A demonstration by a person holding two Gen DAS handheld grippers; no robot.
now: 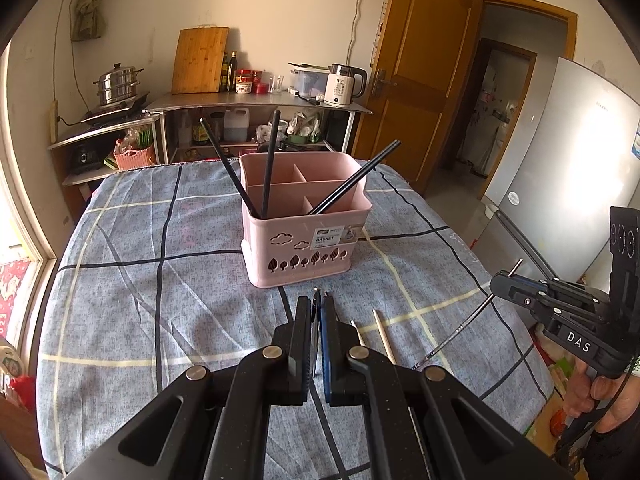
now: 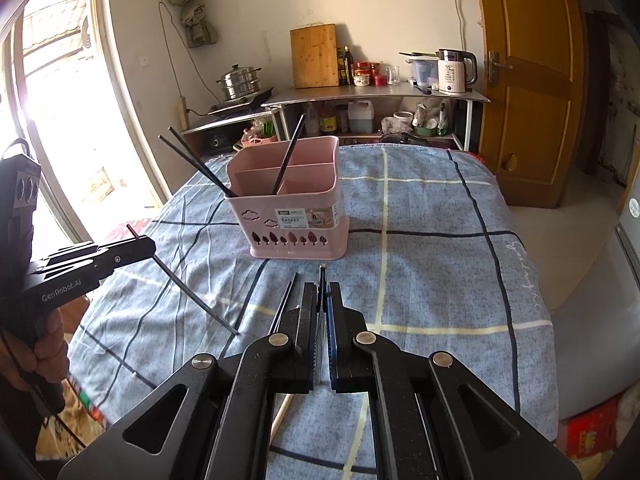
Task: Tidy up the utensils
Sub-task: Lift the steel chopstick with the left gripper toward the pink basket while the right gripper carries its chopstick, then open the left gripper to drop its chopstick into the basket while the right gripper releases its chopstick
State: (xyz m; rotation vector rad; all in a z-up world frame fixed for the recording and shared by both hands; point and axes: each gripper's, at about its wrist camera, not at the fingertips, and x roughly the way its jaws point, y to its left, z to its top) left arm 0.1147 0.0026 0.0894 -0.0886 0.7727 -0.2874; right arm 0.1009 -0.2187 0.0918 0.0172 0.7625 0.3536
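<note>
Pink basket (image 1: 304, 220) standing mid-tabletop (image 1: 140, 280) on the blue checked cloth, compartments open upward. Three black chopsticks (image 1: 270, 164) already standing in it, leaning out at different angles. Left gripper (image 1: 317, 308) with jaws narrow, clamped on a thin dark chopstick (image 2: 196, 294) held crosswise, just short of the basket. Right gripper (image 2: 322, 292) likewise closed on a slim metal-tipped chopstick (image 1: 456, 328), held off to the side. Still loose on the cloth: two pale wooden chopsticks (image 1: 384, 336) and another dark pair (image 2: 285, 304) lying near the front edge. Judged partway through: three in, two in hand, roughly four left to collect. No other utensil types visible.
</note>
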